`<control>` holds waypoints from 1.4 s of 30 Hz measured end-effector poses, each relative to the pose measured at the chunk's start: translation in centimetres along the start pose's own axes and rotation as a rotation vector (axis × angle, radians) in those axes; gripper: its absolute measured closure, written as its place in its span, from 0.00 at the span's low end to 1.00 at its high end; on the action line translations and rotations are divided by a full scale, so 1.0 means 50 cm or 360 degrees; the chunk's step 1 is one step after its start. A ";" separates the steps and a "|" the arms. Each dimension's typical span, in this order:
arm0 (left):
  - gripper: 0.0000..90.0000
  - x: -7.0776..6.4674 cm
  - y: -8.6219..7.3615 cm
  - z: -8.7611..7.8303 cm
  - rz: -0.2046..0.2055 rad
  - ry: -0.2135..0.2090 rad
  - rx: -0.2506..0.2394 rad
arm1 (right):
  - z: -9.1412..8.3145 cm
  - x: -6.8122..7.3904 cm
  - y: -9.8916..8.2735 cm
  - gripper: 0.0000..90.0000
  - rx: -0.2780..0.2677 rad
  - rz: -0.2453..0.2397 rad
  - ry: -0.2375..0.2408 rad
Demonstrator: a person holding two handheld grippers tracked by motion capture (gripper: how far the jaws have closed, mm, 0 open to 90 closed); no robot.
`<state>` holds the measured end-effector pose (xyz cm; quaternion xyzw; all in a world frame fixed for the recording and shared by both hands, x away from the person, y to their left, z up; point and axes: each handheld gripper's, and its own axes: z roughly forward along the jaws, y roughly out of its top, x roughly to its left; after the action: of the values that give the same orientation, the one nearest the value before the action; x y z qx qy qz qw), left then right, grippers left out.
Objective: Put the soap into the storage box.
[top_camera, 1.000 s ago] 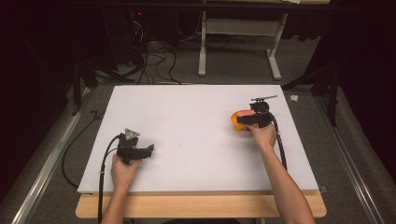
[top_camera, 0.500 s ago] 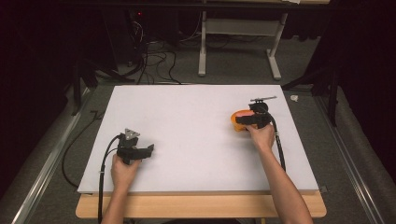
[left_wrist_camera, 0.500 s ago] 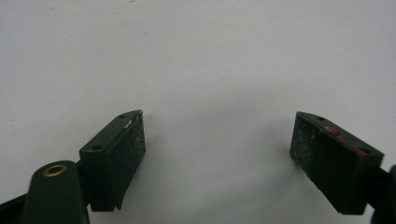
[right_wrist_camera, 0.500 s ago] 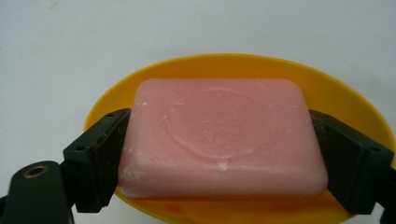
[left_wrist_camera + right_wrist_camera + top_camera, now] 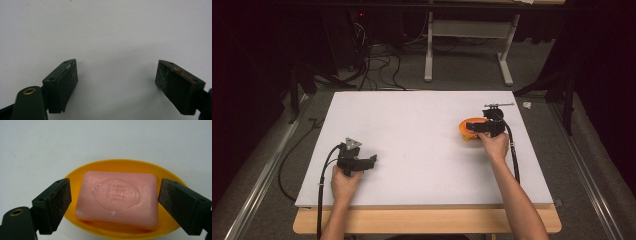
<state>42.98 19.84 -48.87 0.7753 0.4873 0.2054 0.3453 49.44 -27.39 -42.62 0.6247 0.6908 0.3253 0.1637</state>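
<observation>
In my right gripper view a pink bar of soap (image 5: 117, 198), rectangular with rounded corners and a stamped oval emblem, lies flat in an oval orange dish (image 5: 120, 166) on the right part of the white table (image 5: 412, 130). My right gripper (image 5: 113, 203) straddles the bar, jaws wide, neither touching it. My left gripper (image 5: 116, 83) gapes over bare table near the front left, holding nothing.

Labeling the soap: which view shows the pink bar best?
Right gripper view: the pink soap bar sits close up in its yellow dish, embossed stamp visible. High view gives just the dish's orange edge beside the right gripper.
</observation>
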 end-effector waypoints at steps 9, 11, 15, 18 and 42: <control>0.21 0.000 0.000 0.000 0.0000 0.0000 0.0000 | -0.034 -0.006 -0.006 0.15 -0.0085 -0.0017 0.0026; 0.21 0.000 0.000 0.000 0.0000 0.0001 0.0000 | -0.041 -0.005 -0.007 0.15 -0.0091 -0.0022 0.0033; 0.21 0.000 0.000 0.000 0.0001 0.0001 0.0000 | -0.074 0.008 -0.021 0.16 -0.0170 -0.0105 0.0070; 0.21 0.000 0.000 0.000 0.0001 0.0001 0.0001 | -0.084 0.011 -0.030 0.17 -0.0183 -0.0123 0.0094; 0.21 0.000 0.000 0.000 0.0001 0.0001 0.0001 | -0.141 0.023 -0.160 0.26 -0.0276 -0.0293 0.0233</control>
<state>42.98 19.83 -48.87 0.7755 0.4872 0.2056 0.3450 38.72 -28.06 -42.44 0.5167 0.7246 0.4120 0.1954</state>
